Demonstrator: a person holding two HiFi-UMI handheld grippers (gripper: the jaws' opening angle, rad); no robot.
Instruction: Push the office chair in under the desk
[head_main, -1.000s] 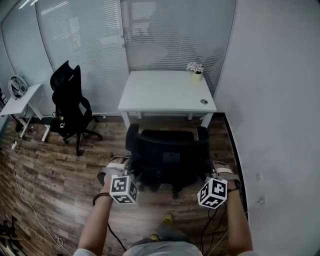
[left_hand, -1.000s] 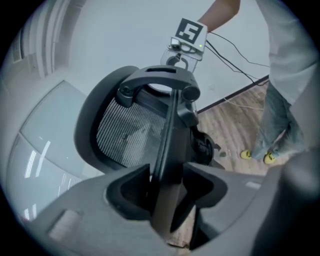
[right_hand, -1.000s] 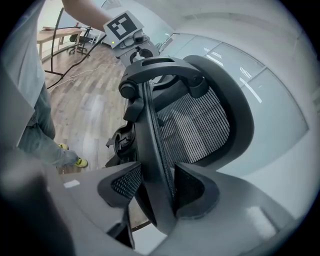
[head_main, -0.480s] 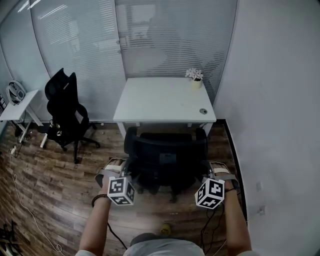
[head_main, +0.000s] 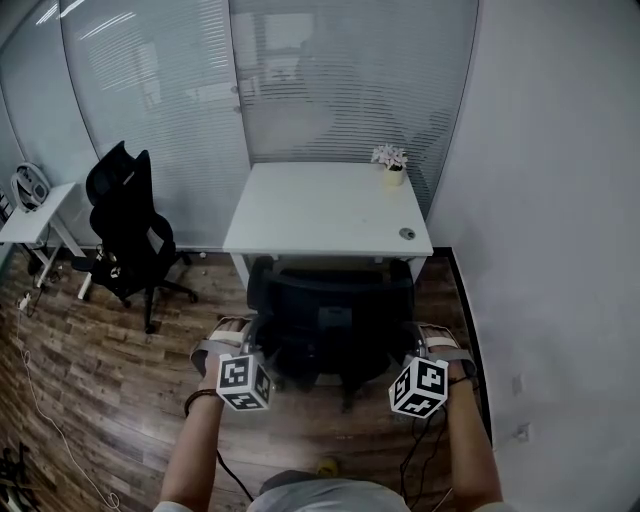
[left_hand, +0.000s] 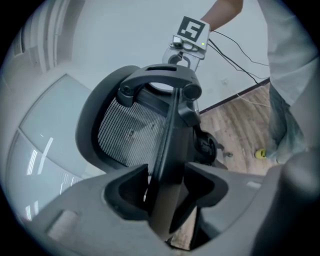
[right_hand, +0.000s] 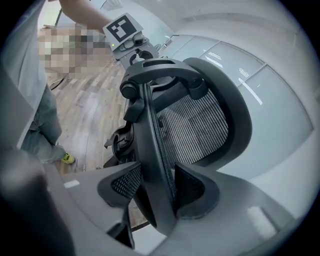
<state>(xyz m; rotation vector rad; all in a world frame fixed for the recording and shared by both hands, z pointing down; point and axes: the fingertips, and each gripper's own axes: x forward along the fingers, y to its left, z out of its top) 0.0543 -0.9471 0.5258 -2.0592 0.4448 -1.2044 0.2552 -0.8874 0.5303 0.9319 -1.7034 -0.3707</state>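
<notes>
Nearest, the left hand-held gripper (left_hand: 166, 187) and the right hand-held gripper (right_hand: 157, 185) sit at the two side edges of the backrest of the black mesh-backed office chair (head_main: 335, 310), each one straddling the dark backrest rim. The right one's padded jaws are closed narrowly on that rim. The left one's jaws have just been opening a little, with the rim between them, and its pads appear to lie against it on both sides. The chair stands on the brown wood-plank floor (head_main: 90, 360) with its backrest toward the person and its front at the near edge of the white rectangular surface (head_main: 320, 205), the armrests just under that edge. Beyond, a small pot of white flowers (head_main: 391, 165) stands at the surface's far right corner. Well apart to the left stands a second black office chair (head_main: 125, 225), before a glass wall with blinds (head_main: 340, 80).
</notes>
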